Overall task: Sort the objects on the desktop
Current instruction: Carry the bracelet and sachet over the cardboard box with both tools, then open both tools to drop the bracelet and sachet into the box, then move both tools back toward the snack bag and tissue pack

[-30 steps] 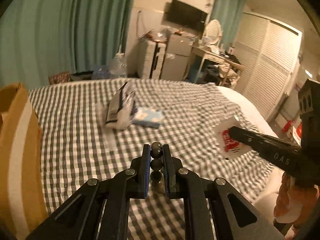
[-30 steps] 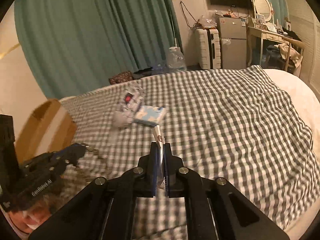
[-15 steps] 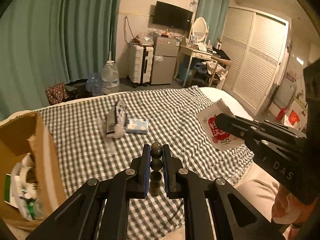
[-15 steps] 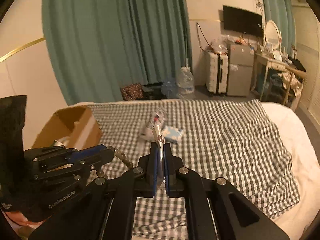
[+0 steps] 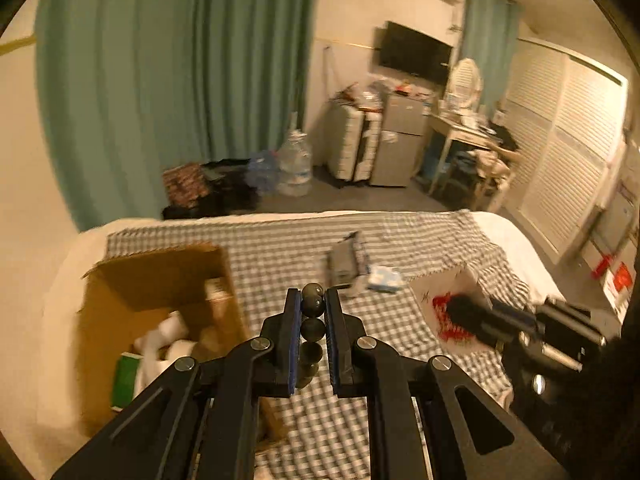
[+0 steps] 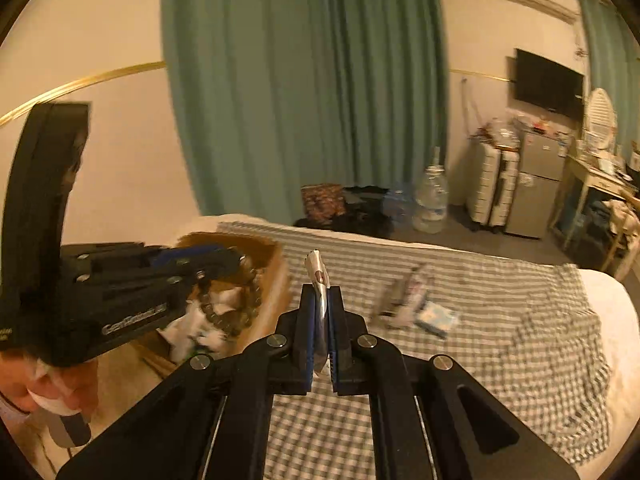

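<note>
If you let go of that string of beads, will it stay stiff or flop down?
Probably flop: the bead string droops in a loop below the left gripper, above the cardboard box. The round, shiny beads look smooth, so it may slip. Loose beads would likely roll.

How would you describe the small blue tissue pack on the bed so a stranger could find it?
Find the gray checked bedspread. Near its middle lie two things side by side, right of the cardboard box. The tissue pack is the flat, pale blue one; its neighbour, a crinkled silvery bag, is longer.
</note>
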A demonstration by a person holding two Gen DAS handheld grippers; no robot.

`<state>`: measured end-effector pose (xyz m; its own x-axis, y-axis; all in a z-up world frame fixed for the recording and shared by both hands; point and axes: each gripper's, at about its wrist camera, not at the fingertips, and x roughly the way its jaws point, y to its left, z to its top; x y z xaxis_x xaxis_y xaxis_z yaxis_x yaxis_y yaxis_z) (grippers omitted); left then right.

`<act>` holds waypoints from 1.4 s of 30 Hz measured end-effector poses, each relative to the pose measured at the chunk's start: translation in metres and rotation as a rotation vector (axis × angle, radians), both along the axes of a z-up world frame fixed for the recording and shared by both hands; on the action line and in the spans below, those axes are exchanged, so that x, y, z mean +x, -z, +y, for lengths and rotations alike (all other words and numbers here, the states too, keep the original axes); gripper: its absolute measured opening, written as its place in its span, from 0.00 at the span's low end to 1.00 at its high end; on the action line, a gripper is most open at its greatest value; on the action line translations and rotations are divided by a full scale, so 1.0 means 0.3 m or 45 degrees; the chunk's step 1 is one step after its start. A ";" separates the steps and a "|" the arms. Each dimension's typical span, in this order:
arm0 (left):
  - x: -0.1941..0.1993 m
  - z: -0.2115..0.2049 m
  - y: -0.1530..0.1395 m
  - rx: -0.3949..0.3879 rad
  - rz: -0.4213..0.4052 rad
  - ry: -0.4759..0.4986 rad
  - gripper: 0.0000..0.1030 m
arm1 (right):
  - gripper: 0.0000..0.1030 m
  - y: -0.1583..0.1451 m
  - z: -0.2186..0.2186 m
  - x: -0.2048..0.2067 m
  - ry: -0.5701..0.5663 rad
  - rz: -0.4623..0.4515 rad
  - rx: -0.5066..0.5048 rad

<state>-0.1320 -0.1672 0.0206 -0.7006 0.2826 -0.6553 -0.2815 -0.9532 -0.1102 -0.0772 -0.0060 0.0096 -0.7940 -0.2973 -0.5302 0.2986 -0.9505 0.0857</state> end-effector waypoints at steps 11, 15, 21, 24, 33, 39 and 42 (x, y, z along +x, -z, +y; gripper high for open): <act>-0.057 -0.340 0.186 0.004 -0.083 -0.169 0.11 | 0.05 0.138 -0.347 -0.120 -0.177 -0.147 0.003; -0.082 -0.409 0.246 0.014 -0.102 -0.201 0.11 | 0.05 0.216 -0.434 -0.176 -0.198 -0.216 0.031; -0.102 -0.423 0.272 -0.015 -0.088 -0.199 0.24 | 0.08 0.317 -0.499 -0.237 -0.192 -0.288 0.039; -0.101 -0.424 0.276 -0.071 -0.067 -0.252 0.75 | 0.35 0.332 -0.484 -0.251 -0.180 -0.308 0.016; -0.093 -0.457 0.285 -0.026 -0.076 -0.347 0.93 | 0.69 0.288 -0.329 -0.223 -0.023 -0.232 -0.083; -0.039 -0.345 0.262 -0.089 -0.040 -0.313 0.98 | 0.72 0.246 -0.124 -0.165 0.133 -0.188 -0.059; 0.003 -0.263 0.242 -0.069 -0.034 -0.261 1.00 | 0.72 0.228 0.014 -0.129 0.233 -0.162 -0.044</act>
<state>-0.1312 -0.2461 -0.0519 -0.7218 0.1002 -0.6848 -0.0789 -0.9949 -0.0624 -0.1159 -0.0019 -0.0588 -0.7639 -0.1741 -0.6214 0.1064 -0.9837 0.1448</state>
